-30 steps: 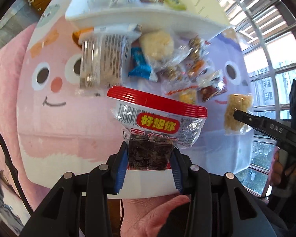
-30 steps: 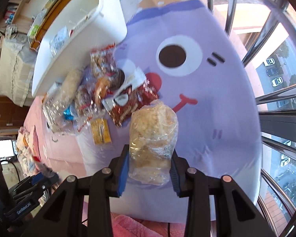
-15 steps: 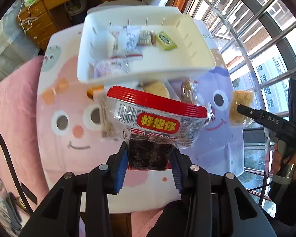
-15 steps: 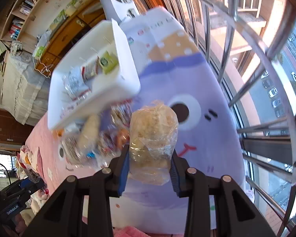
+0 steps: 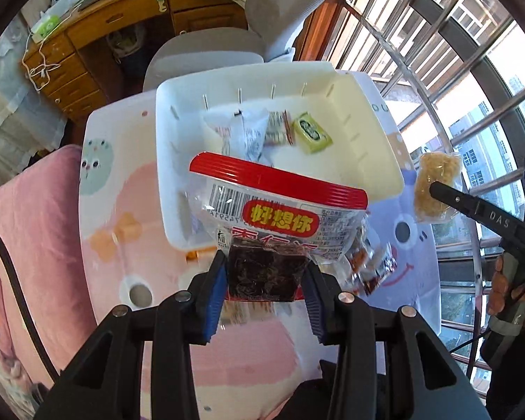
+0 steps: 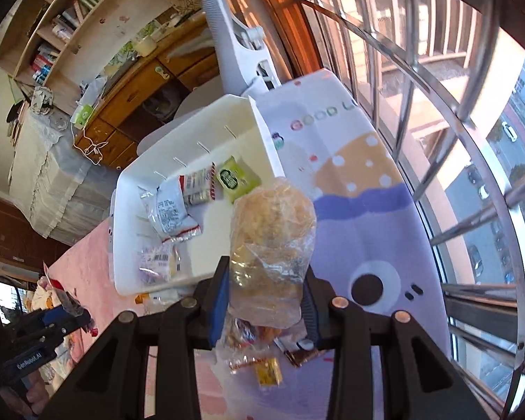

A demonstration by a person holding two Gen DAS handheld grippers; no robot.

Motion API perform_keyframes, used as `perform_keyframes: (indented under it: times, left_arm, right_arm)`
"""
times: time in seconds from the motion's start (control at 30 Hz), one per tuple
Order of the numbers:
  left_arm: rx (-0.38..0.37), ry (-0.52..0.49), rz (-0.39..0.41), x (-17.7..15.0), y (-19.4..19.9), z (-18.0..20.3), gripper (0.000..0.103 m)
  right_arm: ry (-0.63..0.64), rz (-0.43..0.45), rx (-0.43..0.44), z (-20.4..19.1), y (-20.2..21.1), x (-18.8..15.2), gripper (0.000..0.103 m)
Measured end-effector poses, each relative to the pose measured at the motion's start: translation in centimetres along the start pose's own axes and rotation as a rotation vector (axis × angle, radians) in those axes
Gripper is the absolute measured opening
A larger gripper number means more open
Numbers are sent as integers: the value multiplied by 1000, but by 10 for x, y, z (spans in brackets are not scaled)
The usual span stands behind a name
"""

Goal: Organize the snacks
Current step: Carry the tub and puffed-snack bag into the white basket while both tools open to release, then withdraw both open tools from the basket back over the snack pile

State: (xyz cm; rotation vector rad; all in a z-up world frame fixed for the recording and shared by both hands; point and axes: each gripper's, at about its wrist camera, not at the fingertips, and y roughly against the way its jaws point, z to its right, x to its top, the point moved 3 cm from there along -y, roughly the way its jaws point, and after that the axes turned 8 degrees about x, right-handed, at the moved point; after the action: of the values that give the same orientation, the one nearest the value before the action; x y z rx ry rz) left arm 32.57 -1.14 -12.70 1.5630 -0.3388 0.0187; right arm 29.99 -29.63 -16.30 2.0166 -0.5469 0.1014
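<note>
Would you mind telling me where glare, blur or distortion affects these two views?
Left wrist view: window light washes out the cloth beyond the white bin, the cloth's left side is smeared, and the window bars bow. Right wrist view: bright sky at the right edge, curved bars, but the bagged snack stays sharp.

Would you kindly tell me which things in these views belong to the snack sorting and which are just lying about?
Part of the job:
left gripper, shut on the red-topped snack pack
right gripper, shut on the clear bag of pale snacks
white bin
green packet

Just lying about:
grey chair
wooden desk
bookshelf
</note>
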Motion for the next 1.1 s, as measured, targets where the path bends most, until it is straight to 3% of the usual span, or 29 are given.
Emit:
perform_keyframes:
  times: [0.5, 0.63, 0.7, 0.77, 1.1]
  left_arm:
    - [-89, -1, 139, 44, -41, -28, 40]
    - [-94, -2, 130, 47, -48, -29, 40]
    - [-96, -5, 119, 46, -50, -30, 50]
    - [-92, -5, 116, 44, -49, -31, 51]
    - [-72, 0, 129, 27, -29, -33, 60]
  right_arm:
    - [111, 122, 38, -35, -36, 12, 37]
    - [130, 132, 32, -42, -41, 13, 39]
    - [135, 131, 28, -45, -42, 13, 43]
    - [137, 131, 29, -47, -42, 12, 50]
    - [141, 145, 36, -53, -26, -2, 52]
